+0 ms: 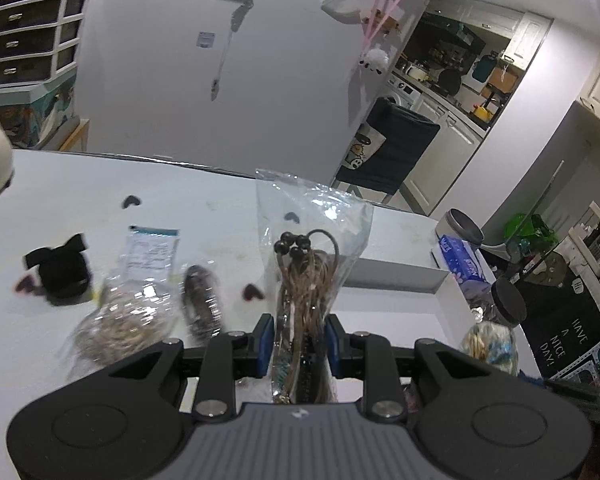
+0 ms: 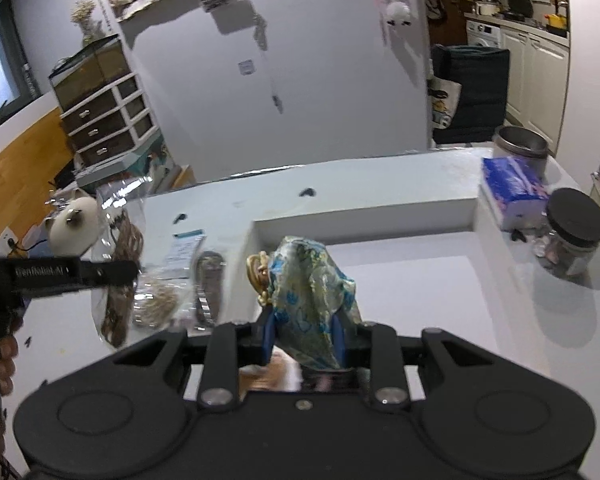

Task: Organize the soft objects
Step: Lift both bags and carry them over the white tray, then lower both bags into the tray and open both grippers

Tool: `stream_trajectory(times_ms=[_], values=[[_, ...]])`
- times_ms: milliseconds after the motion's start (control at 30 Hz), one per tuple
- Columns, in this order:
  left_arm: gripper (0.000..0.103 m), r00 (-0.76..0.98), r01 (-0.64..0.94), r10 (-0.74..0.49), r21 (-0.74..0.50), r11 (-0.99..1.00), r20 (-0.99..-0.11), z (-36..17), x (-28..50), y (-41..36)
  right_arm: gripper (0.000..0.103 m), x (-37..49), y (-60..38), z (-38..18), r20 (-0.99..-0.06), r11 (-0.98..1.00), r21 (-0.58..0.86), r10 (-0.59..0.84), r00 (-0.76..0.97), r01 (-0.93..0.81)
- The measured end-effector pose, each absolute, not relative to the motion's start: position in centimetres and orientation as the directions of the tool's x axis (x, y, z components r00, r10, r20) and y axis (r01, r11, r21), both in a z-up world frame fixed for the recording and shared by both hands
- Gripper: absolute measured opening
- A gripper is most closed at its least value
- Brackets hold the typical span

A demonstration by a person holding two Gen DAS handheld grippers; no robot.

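Observation:
My left gripper [image 1: 299, 342] is shut on a clear plastic bag of brown hair ties [image 1: 306, 276] and holds it upright above the white table [image 1: 80, 184]. That bag also shows in the right wrist view [image 2: 120, 264]. My right gripper [image 2: 304, 338] is shut on a blue and gold patterned cloth scrunchie [image 2: 310, 300] at the left edge of the white tray [image 2: 440, 280]. On the table lie a bag of beige ties [image 1: 132, 312], a dark wrapped hair piece [image 1: 202, 300] and a black bow clip [image 1: 60, 276].
A cream plush cat [image 2: 74, 226] sits at the table's far left. A blue tissue pack [image 2: 512, 190], a black-lidded jar [image 2: 570, 236] and a metal tin [image 2: 522, 146] stand right of the tray. Small dark heart marks dot the table.

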State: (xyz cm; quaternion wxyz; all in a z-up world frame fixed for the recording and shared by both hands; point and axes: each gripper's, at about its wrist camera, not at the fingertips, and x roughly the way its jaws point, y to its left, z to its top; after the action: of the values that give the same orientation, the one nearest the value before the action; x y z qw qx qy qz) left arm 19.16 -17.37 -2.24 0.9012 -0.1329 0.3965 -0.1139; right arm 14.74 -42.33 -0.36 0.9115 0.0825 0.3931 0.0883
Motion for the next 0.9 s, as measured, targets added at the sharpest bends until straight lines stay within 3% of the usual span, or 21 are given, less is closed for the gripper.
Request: stream_trajectory(times_ms=[367, 767, 867, 900], values=[[0.029, 0.583, 0.095, -0.349, -0.365, 0.926, -0.733, -5.3, 25.5, -23.5, 0.03, 15.0, -49.4, -1.9, -0.738, 0.978, 0.209, 0.174, 0.652, -0.025], [0.029, 0.473, 0.006, -0.253, -0.284, 0.959, -0.844, -12.0, 31.2, -26.0, 0.03, 15.7, -53.3, -3.9, -0.785, 0.979, 0.198, 0.135, 0.605, 0.038], [0.032, 0.47, 0.007, -0.221, -0.247, 0.969, -0.855, -12.7, 31.5, -26.2, 0.03, 16.2, -53.4, -4.5, -0.801, 0.982, 0.185, 0.127, 0.585, 0.04], [0.039, 0.471, 0.009, -0.217, -0.241, 0.97, -0.855, -12.8, 31.4, -26.2, 0.03, 16.3, -53.4, -4.9, -0.808, 0.983, 0.179, 0.122, 0.576, 0.043]])
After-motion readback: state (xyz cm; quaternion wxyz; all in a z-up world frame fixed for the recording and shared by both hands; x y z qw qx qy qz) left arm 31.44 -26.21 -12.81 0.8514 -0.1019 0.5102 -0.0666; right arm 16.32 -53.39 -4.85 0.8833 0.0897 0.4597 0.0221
